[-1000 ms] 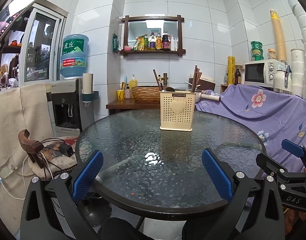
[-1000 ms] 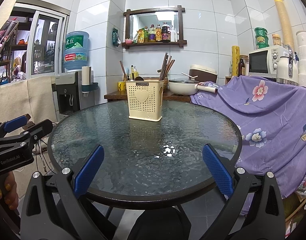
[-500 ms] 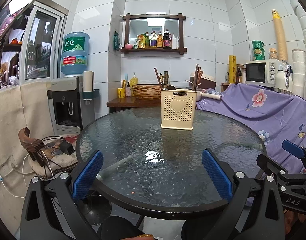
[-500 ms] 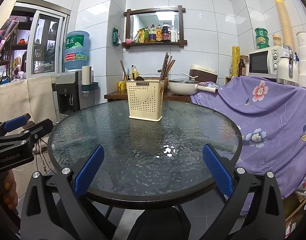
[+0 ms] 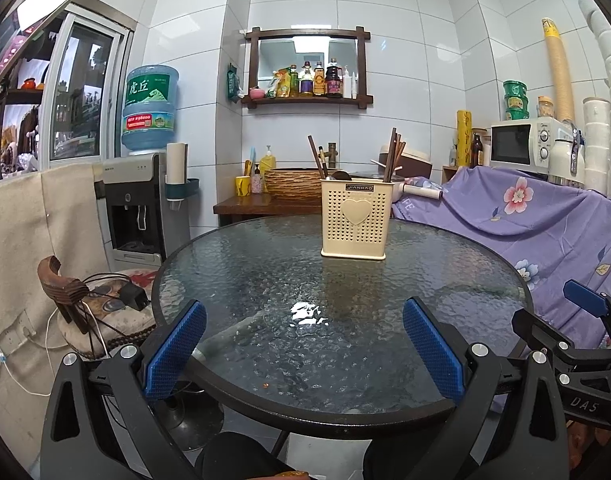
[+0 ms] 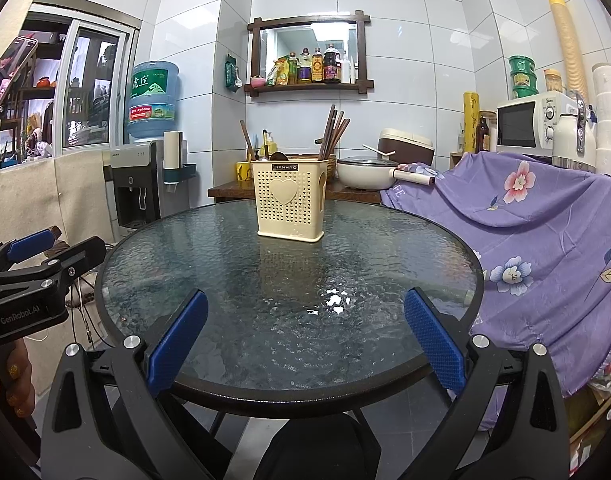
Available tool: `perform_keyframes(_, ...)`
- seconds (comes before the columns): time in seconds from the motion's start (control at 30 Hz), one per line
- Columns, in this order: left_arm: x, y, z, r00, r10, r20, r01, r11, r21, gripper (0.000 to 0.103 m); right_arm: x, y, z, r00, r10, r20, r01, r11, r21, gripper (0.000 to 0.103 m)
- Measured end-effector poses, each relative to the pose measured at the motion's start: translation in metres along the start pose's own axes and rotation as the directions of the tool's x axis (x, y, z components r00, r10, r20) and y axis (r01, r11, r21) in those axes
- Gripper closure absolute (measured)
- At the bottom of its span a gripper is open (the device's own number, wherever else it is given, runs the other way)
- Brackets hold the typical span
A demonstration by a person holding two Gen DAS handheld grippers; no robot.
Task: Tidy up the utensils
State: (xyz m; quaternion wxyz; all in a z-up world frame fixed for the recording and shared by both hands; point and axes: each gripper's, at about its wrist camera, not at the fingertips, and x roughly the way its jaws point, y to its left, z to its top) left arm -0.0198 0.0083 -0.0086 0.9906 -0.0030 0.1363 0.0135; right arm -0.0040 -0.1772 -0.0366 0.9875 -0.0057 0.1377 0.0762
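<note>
A cream perforated utensil holder (image 5: pixel 355 220) (image 6: pixel 291 200) with a heart on its front stands upright toward the far side of a round glass table (image 5: pixel 265 292) (image 6: pixel 233 280). Brown chopsticks (image 5: pixel 393 154) (image 6: pixel 333 130) and a dark spoon stick out of it. My left gripper (image 5: pixel 303 346) hangs open over the table's near edge, nothing between its blue pads. My right gripper (image 6: pixel 303 340) is open too, at the near edge and empty. Each gripper also shows at the side of the other's view, right gripper (image 5: pixel 577 320) and left gripper (image 6: pixel 45 252).
A purple flowered cloth (image 5: pixel 525 224) (image 6: pixel 545 220) covers furniture right of the table. A water dispenser (image 5: pixel 137 200) and a cushioned stool with cables (image 5: pixel 101 304) stand on the left. Behind the table, a wooden counter (image 6: pixel 225 190) carries a white pot (image 6: pixel 365 174).
Both views have shifted only very slightly; the grippers stay open and empty, and the holder has not moved.
</note>
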Motion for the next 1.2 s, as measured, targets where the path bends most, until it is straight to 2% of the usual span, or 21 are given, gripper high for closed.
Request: perform_keyframes(1.2, -0.0014, 0.0040, 0.0044, 1.000, -0.013, 0.008, 0.013, 1.000, -0.002, 0.006, -0.0004, -0.0027, -0.0024, 1.000, 0.001, 0.000, -0.001, 1.000, -0.005, 0.006)
